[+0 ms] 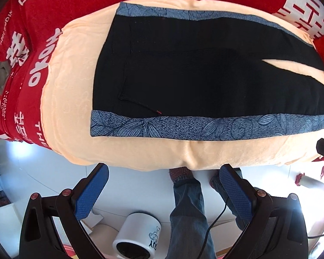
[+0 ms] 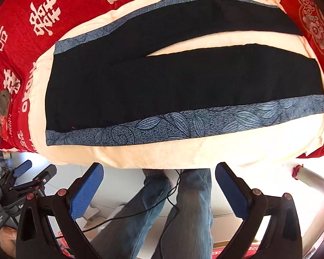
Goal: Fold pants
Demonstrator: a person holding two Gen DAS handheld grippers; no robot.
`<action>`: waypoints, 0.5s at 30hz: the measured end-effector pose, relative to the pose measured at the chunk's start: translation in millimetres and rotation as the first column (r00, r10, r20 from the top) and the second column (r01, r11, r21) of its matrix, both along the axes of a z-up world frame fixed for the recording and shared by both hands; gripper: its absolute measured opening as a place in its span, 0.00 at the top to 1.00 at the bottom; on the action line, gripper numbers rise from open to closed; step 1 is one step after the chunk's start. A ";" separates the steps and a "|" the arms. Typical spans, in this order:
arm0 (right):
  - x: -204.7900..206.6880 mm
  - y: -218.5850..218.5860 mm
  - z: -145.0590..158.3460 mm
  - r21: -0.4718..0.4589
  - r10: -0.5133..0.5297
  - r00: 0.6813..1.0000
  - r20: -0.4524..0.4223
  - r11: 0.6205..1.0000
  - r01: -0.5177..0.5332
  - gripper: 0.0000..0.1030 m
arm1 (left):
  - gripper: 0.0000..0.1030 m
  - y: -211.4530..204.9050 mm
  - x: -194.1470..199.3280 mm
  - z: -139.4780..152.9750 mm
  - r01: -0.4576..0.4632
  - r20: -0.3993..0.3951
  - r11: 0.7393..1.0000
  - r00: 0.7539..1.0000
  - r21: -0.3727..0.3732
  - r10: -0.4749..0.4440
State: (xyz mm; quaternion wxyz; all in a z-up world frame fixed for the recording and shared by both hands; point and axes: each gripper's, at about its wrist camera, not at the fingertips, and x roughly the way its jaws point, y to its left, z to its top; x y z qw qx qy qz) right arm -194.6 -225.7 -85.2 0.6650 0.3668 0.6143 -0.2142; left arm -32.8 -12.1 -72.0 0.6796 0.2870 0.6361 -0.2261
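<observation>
Black pants [image 1: 194, 69] with blue floral side stripes [image 1: 183, 127] lie flat on peach blanket [image 1: 71, 108] over red bedspread [image 1: 43, 4]; waistband toward 9 o'clock, legs splayed toward 3.

Left gripper [image 1: 164, 185] wide open, empty, hanging off bed edge at 6 o'clock. Right gripper [image 2: 159, 183] likewise wide open, holding nothing.

Likely first step: bring one leg over the other. Pinch near stripe edge at waist and hem together, lift evenly, align stripes, avoid dragging blanket.

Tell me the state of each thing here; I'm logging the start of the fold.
pants: spread flat, unfolded, legs apart
blanket: laid smooth under the pants
left gripper: open, empty, off the bed edge
right gripper: open, empty, off the bed edge
mug: tipped on its side on the floor
</observation>
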 end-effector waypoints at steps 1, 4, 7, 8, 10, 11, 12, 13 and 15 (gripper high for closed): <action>1.7 1.2 -8.3 0.005 -0.004 1.000 0.012 1.000 0.004 0.00 | 0.00 -0.2 1.5 -6.4 0.003 -0.002 1.000 1.000 -0.008 -0.003; 5.5 4.4 -27.1 0.019 -0.011 1.000 0.022 1.000 0.011 0.00 | 0.00 -0.3 5.6 -21.0 0.006 -0.013 1.000 1.000 -0.020 -0.006; 9.5 9.4 -45.1 0.052 -0.019 0.996 0.086 0.999 0.015 0.00 | 0.00 0.0 8.4 -36.8 -0.002 -0.023 0.999 1.000 -0.039 0.001; 10.7 10.7 -50.0 0.072 -0.022 0.993 0.120 0.997 0.014 0.00 | 0.00 0.5 9.6 -41.3 -0.005 -0.025 0.999 1.000 -0.049 0.004; 14.3 15.0 -58.3 0.124 -0.030 0.982 0.187 0.992 0.007 0.00 | 0.00 3.4 12.4 -46.6 -0.023 -0.018 0.997 1.000 -0.080 0.021; 17.2 18.6 -64.4 0.171 -0.036 0.972 0.234 0.985 -0.004 0.00 | 0.00 7.1 14.5 -47.9 -0.043 -0.011 0.992 0.999 -0.115 0.042; 20.5 23.2 -71.5 0.222 -0.048 0.960 0.276 0.975 -0.016 0.00 | 0.00 10.8 16.5 -48.2 -0.064 -0.009 0.987 0.998 -0.149 0.064; 23.7 28.5 -78.7 0.269 -0.062 0.949 0.310 0.963 -0.025 0.00 | 0.00 16.3 18.7 -49.4 -0.084 -0.017 0.979 0.996 -0.185 0.083; 28.3 37.8 -91.9 0.337 -0.090 0.931 0.354 0.941 -0.037 0.01 | 0.00 26.7 25.0 -55.6 -0.124 -0.060 0.961 0.992 -0.249 0.113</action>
